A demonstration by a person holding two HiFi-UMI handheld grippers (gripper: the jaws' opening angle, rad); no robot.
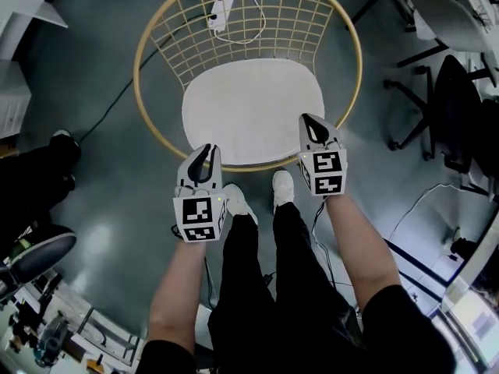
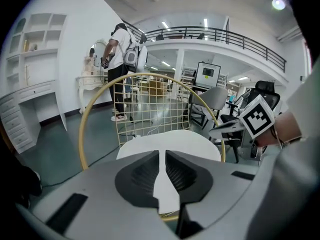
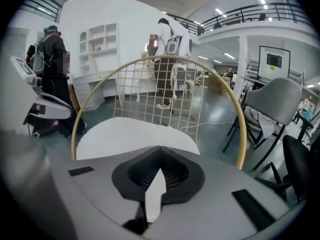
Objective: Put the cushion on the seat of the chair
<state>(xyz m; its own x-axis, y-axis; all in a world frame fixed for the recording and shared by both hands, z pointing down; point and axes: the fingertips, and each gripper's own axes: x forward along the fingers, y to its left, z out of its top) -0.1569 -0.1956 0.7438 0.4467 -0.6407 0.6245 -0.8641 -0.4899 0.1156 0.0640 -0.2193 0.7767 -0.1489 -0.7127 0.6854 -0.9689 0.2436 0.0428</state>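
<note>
Judging the cushion (image 1: 253, 111) already flat on the seat of the chair (image 3: 240, 134), placement appears complete: left gripper (image 1: 208, 149) jaws stand barely apart on nothing, right gripper (image 1: 309, 120) is pressed together and empty, leaving only withdrawal.

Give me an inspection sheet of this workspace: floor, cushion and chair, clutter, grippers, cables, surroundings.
Surface: dark glossy floor.
Job's things: white cushion lies flat on the seat of the round wire chair.
Clutter: what looks like a white power strip on the floor behind the chair.
Grippers: left gripper in front of the chair, jaws slightly apart, empty; right gripper by the cushion's front corner, jaws shut, empty.
Cables: white cable by the power strip; black cable across the floor.
Surroundings: office chairs; person with backpack.
</note>
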